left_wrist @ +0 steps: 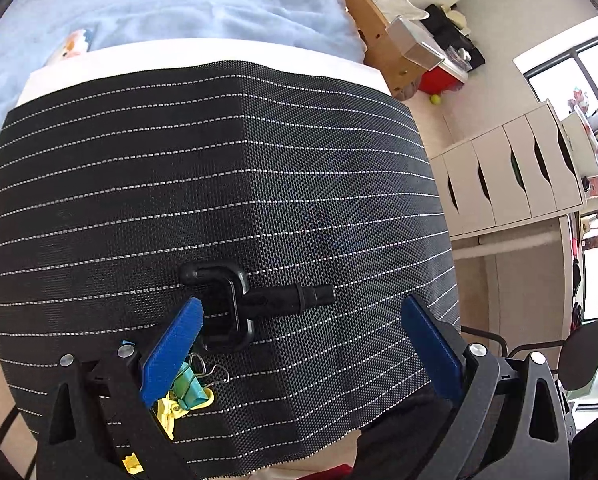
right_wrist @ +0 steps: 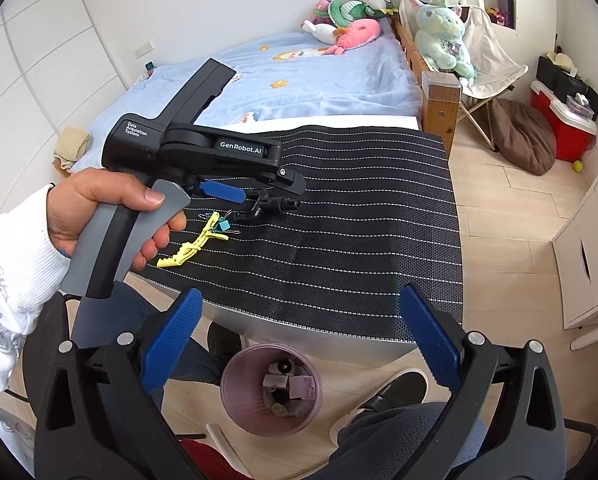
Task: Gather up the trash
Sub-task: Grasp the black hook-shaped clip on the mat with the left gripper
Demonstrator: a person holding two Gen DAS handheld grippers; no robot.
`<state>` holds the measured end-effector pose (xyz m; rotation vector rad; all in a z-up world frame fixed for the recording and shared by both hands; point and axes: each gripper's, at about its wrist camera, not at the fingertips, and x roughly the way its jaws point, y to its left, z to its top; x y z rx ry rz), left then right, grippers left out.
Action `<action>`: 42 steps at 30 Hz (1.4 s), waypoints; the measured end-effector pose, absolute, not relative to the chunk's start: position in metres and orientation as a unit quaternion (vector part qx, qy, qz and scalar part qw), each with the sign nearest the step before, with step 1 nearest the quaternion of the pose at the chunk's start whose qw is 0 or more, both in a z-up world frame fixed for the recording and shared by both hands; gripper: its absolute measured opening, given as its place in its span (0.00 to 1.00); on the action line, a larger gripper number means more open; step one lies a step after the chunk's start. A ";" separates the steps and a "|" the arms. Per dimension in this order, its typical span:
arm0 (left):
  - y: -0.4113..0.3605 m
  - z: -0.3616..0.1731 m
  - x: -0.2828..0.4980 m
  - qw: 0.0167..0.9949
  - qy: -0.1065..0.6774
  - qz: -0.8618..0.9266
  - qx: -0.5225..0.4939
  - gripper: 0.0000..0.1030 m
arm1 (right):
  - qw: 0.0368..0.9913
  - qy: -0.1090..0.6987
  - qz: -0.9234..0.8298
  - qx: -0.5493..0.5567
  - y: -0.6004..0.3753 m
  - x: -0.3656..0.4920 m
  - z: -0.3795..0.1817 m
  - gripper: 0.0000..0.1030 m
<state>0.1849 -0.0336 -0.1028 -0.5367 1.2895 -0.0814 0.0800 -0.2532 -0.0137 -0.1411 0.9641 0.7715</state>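
Observation:
A black plastic fitting (left_wrist: 243, 300) with a loop end and a tube end lies on the black striped mat (left_wrist: 179, 160). My left gripper (left_wrist: 299, 312) hangs open right over it, its left blue finger (left_wrist: 175, 348) beside the loop. A teal binder clip (left_wrist: 193, 388) and a yellow hair clip (left_wrist: 167, 416) lie under that finger. In the right wrist view the same fitting (right_wrist: 265, 206), teal clip (right_wrist: 222, 227) and yellow clip (right_wrist: 187, 249) show beneath the left gripper (right_wrist: 259, 194), held by a hand (right_wrist: 111, 208). My right gripper (right_wrist: 299, 312) is open and empty above a purple bin (right_wrist: 272, 390) holding scraps.
The mat (right_wrist: 339, 240) covers a table next to a bed with a blue blanket (right_wrist: 319, 76) and plush toys. White drawers (left_wrist: 511, 176) stand at right. A person's shoe (right_wrist: 383, 400) and leg are beside the bin on the wooden floor.

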 end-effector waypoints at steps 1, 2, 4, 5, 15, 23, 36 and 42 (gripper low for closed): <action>-0.034 -0.104 0.186 0.765 0.594 -0.036 -0.246 0.92 | 0.813 0.452 0.361 -0.066 -0.253 0.080 -0.014 0.95; -0.034 -0.106 0.186 0.765 0.596 -0.033 -0.243 0.92 | 0.813 0.451 0.362 -0.066 -0.253 0.080 -0.014 0.95; -0.035 -0.109 0.188 0.763 0.598 -0.031 -0.243 0.92 | 0.812 0.452 0.362 -0.065 -0.254 0.081 -0.014 0.95; -0.036 -0.110 0.189 0.763 0.599 -0.029 -0.241 0.92 | 0.812 0.453 0.362 -0.065 -0.254 0.081 -0.015 0.95; -0.041 -0.114 0.196 0.764 0.609 -0.008 -0.214 0.73 | 0.811 0.456 0.362 -0.063 -0.254 0.083 -0.017 0.95; -0.041 -0.114 0.195 0.767 0.614 0.008 -0.188 0.62 | 0.809 0.456 0.366 -0.062 -0.251 0.080 -0.019 0.95; -0.031 -0.105 0.180 0.786 0.591 0.002 -0.184 0.57 | 0.809 0.456 0.365 -0.062 -0.251 0.079 -0.018 0.95; -0.023 -0.088 0.173 0.805 0.565 -0.001 -0.180 0.57 | 0.808 0.456 0.368 -0.067 -0.248 0.076 -0.016 0.95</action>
